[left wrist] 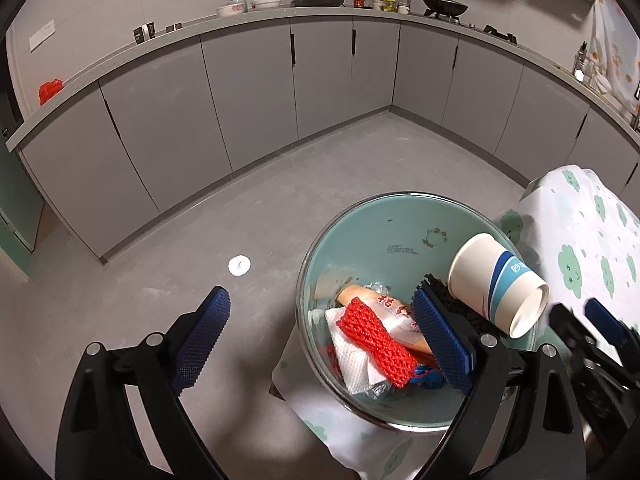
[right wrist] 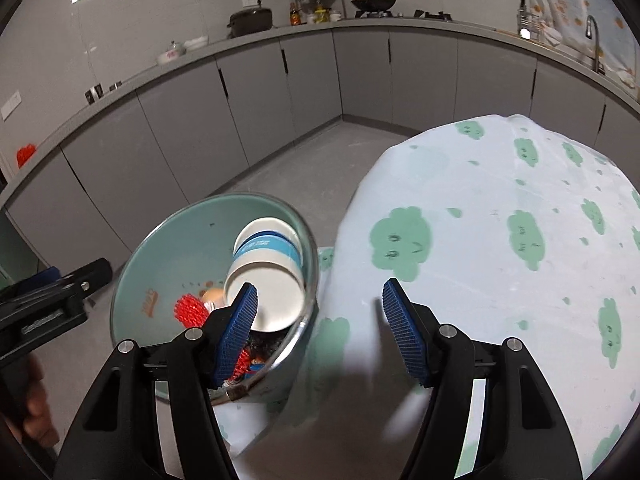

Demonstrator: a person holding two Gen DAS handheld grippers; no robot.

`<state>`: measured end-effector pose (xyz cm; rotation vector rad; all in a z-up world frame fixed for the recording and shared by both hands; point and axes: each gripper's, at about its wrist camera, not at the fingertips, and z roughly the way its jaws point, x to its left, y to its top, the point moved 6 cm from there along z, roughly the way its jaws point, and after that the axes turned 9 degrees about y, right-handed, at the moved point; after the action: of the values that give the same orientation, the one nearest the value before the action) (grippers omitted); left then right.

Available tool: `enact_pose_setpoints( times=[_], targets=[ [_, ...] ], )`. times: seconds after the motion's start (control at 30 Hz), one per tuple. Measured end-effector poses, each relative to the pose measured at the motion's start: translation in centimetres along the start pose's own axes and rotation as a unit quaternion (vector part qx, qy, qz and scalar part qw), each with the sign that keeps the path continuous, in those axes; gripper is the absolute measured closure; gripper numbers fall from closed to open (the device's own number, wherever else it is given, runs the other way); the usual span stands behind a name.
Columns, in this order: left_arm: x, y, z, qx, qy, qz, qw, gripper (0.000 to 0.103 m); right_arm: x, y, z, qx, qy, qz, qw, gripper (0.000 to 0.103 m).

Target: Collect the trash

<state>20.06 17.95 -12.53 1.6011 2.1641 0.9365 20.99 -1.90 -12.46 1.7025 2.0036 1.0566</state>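
Left wrist view: your left gripper (left wrist: pixel 320 336) is spread wide, empty, right pad dipping into the teal bin (left wrist: pixel 360 224), likely post-drop. Paper cup (left wrist: pixel 496 284) lies tilted atop red mesh (left wrist: pixel 376 340), snack wrapper (left wrist: pixel 384 312), tissue (left wrist: pixel 352 356); bin bottom hidden.

Right wrist view: your right gripper (right wrist: pixel 320 328) open, empty, over the cloud-print tablecloth (right wrist: pixel 500 220); no trash visible there, far edge cut off.

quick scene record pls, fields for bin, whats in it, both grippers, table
bin: round teal bin with metal rim, beside the table
contents: paper cup tilted on its side on top; red mesh net, white tissue, orange wrapper beneath
left gripper: jaws open, empty, one finger over the bin
right gripper: jaws open, empty
table: cloud-print cloth, nothing visible on it
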Motion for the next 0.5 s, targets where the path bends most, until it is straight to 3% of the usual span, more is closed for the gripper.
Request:
enact_pose_setpoints(
  times=[0.27,0.5],
  targets=[
    [1.3,0.3,-0.8,-0.011,0.014,-0.006,0.9998,0.012,3.2,-0.1,3.2,0.017,0.018,-0.027,0.999,0.037],
    [3.3,0.5,-1.4,-0.016,0.032,-0.025,0.9990,0.011,6.5,-0.6,3.5,0.027,0.065,-0.043,0.997,0.037]
  ],
)
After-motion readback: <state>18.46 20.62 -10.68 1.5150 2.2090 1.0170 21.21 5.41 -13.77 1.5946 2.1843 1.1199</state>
